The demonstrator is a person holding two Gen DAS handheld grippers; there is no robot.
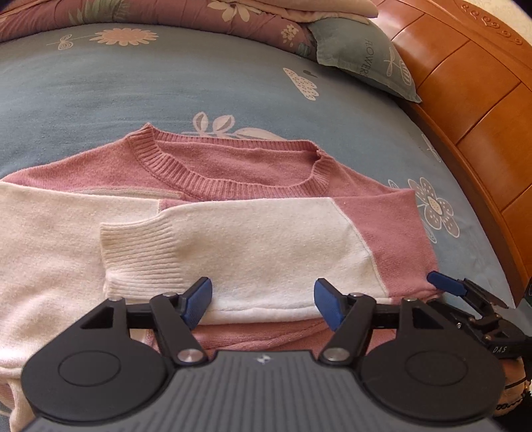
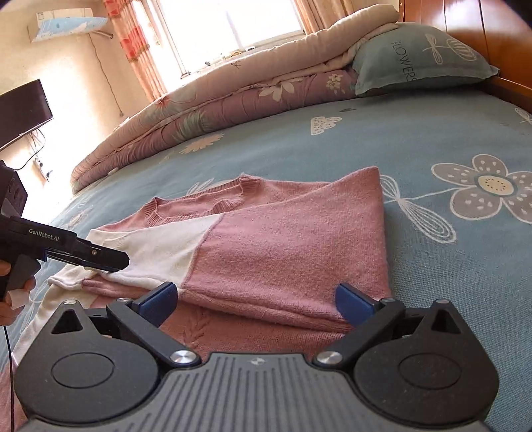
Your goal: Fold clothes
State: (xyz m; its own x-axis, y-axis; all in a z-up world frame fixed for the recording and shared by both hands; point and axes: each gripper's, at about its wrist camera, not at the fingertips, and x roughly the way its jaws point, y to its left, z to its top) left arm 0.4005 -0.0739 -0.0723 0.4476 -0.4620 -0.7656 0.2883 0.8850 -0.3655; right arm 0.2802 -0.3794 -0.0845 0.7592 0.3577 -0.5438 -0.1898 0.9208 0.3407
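The pink-and-white sweater [image 1: 232, 186] lies flat on the blue flowered bedsheet [image 1: 99, 89], both sleeves folded across its chest. The left gripper [image 1: 262, 304] hangs over the white sleeve [image 1: 252, 246], jaws parted, gripping nothing. The right gripper [image 2: 257, 304], jaws spread wide and empty, straddles the pink fold's near edge.

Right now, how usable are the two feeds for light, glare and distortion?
Left wrist view: even soft light, sweater sharp, no glare; fisheye bows the headboard and bed. Right wrist view: the window is blown out, washing the wall pale, but the sweater stays clear; edges curve strongly and corners go dark.
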